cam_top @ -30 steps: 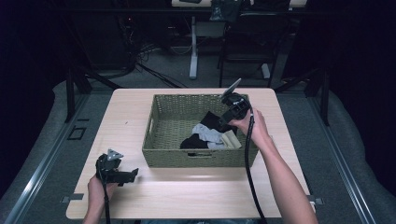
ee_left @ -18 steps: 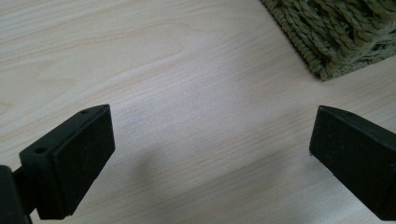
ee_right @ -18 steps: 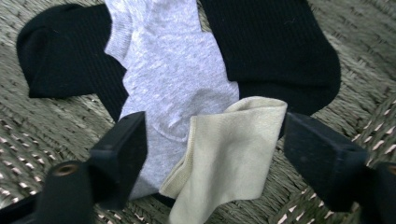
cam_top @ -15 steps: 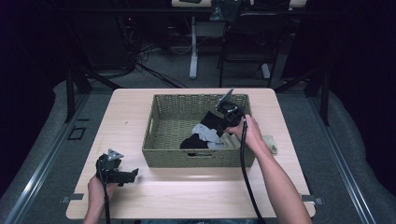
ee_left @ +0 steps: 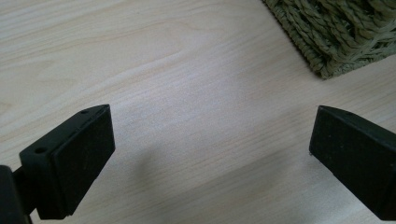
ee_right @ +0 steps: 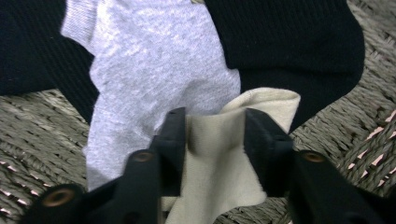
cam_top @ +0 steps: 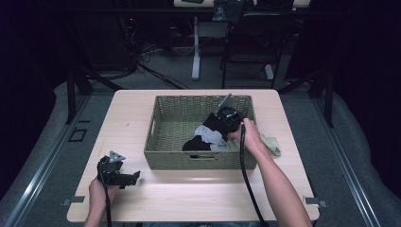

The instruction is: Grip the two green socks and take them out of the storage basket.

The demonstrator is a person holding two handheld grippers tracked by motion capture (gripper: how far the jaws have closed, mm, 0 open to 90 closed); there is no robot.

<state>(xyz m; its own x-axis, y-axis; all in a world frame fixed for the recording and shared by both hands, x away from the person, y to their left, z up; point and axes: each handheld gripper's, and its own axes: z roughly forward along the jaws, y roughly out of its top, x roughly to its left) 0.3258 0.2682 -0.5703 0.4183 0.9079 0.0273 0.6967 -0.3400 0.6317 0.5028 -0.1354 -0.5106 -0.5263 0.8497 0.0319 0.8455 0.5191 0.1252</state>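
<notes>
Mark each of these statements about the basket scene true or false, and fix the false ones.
1. The right tongs pinch a cream fabric sock inside the woven olive-green wicker basket. True.
2. The left tongs hold a black ribbed sock. False: they are open over the bare light wooden table, holding nothing.
3. A light grey knitted sock lies beside the cream one in the right gripper view. True.
4. The basket stands on the floor. False: it stands on the table.
5. A pale cloth lies on the table to the right of the basket. True.
</notes>
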